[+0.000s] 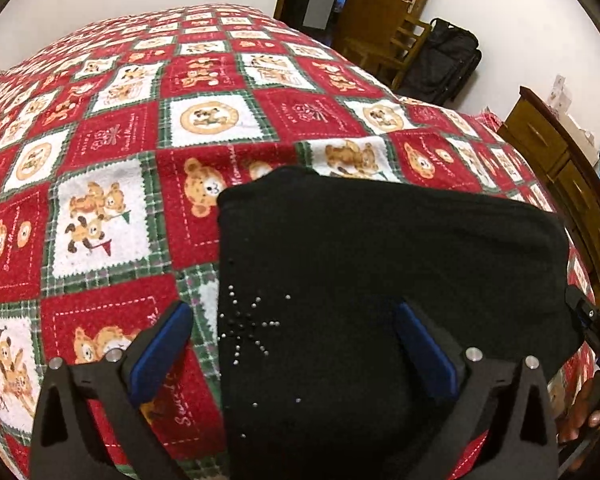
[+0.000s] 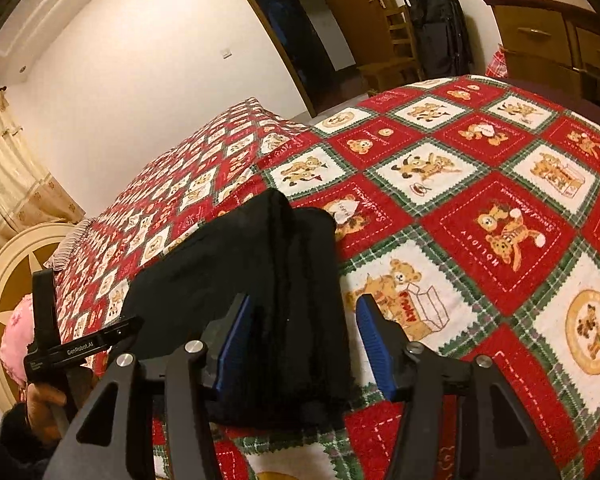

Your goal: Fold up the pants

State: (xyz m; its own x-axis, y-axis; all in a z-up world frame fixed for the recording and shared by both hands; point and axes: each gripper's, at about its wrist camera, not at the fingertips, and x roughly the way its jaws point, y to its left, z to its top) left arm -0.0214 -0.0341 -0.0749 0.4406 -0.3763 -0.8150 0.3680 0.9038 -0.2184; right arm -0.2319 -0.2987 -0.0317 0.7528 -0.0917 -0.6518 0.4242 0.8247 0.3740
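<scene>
Pants point(image 1: 380, 280) are lying on the bedspread point(image 1: 112, 148) as a compact black folded stack, so folding is looking nearly finished; maybe only smoothing is remaining. Left gripper point(image 1: 296, 344) is hovering with jaws spread wide, gripping nothing. Right gripper point(image 2: 300, 340) is straddling the stack's edge, pads not pressing. Readable: "GenRobot.AI" on the other gripper's arm, "HOLIDAY" on the bedspread.

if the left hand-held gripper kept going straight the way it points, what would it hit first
Most likely the folded black pants. The left hand-held gripper stands open, angled down at the bedspread, and the pants' near left part with the bead pattern lies between its fingers. Depth is hard to judge through the fisheye.
</scene>
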